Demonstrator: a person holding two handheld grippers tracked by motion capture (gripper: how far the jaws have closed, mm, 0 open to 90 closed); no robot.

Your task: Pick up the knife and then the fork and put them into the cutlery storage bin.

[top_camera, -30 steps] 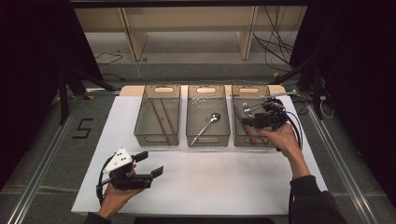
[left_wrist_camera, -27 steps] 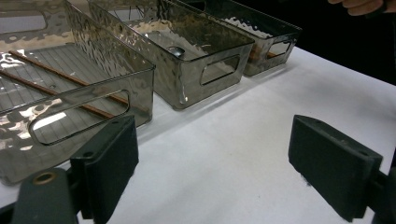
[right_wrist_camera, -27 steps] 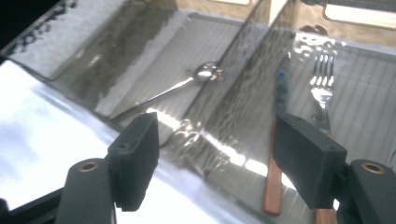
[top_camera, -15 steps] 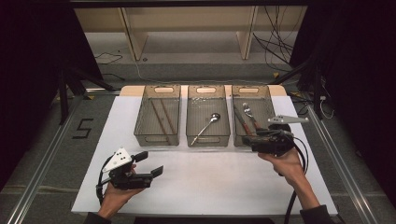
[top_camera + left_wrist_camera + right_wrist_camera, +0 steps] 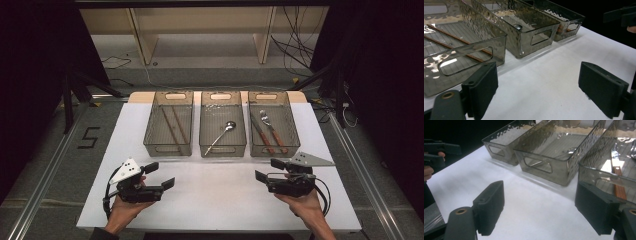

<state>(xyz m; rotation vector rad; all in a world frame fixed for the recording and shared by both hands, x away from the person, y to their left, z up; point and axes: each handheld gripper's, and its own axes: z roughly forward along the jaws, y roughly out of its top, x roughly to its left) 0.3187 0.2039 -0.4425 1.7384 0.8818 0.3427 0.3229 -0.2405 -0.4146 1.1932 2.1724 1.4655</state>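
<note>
Three smoky clear bins stand in a row on the white table (image 5: 225, 200). The left bin (image 5: 169, 123) holds two chopsticks (image 5: 454, 37). A spoon (image 5: 222, 132) lies in the middle bin (image 5: 222, 122). The right bin (image 5: 273, 122) holds a fork and a knife with wooden handles (image 5: 270, 132). My left gripper (image 5: 160, 175) (image 5: 549, 87) rests open near the table's front left, with nothing between its jaws. My right gripper (image 5: 269, 170) (image 5: 544, 210) is open at the front right, just before the right bin; its jaws have just been opening and are empty.
Wooden shelving (image 5: 200, 30) and loose cables (image 5: 295, 55) lie on the floor beyond the table. Metal rails (image 5: 355, 170) run along both sides. A "5" mark (image 5: 90, 137) is on the floor at the left. White tabletop stretches between the two grippers.
My right gripper has drawn back from over the right bin toward the table's front edge and come lower, its jaws spreading wider. The left gripper has stayed put.
</note>
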